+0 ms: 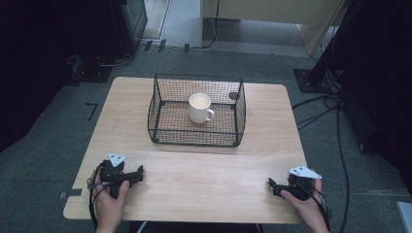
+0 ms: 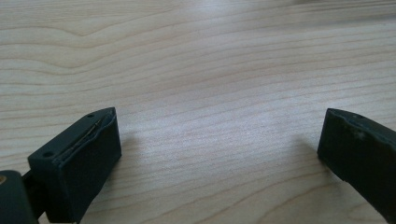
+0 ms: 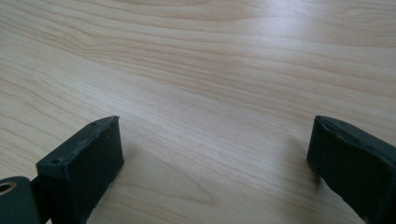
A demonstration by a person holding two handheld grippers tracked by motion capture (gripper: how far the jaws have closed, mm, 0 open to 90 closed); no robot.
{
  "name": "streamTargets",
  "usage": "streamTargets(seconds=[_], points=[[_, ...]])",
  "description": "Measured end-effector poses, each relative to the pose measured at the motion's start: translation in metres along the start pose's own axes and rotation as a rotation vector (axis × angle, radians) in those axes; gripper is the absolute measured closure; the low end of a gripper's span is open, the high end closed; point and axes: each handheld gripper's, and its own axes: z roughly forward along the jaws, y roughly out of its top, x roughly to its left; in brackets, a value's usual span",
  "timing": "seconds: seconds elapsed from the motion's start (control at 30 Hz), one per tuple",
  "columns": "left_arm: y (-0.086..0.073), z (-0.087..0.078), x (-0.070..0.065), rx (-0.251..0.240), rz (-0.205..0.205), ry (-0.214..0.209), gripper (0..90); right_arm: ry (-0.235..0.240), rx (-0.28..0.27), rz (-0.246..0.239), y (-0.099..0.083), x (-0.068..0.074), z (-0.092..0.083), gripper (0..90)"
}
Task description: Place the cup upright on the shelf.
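Near the front left corner of the bench (image 1: 194, 179), the left claw (image 1: 140, 174) rests low with its jaws spread wide and nothing between them. Near the front right corner, the right claw (image 1: 271, 185) is the same, open and empty. Nothing is gripped, so I judge no step has begun. One white mug (image 1: 200, 108) stands upright inside one black wire basket (image 1: 160, 99) toward the middle of the far edge, well apart from both claws. A likely next move is a reach over the basket rim to the mug.
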Motion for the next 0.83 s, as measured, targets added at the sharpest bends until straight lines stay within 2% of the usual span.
streamTargets(seconds=[0.83], points=[[0.0004,0.0006,-0.0005,-0.002,-0.007,0.006,0.0,0.007,0.007,-0.01,-0.0026,-0.0078,-0.0024,0.2]])
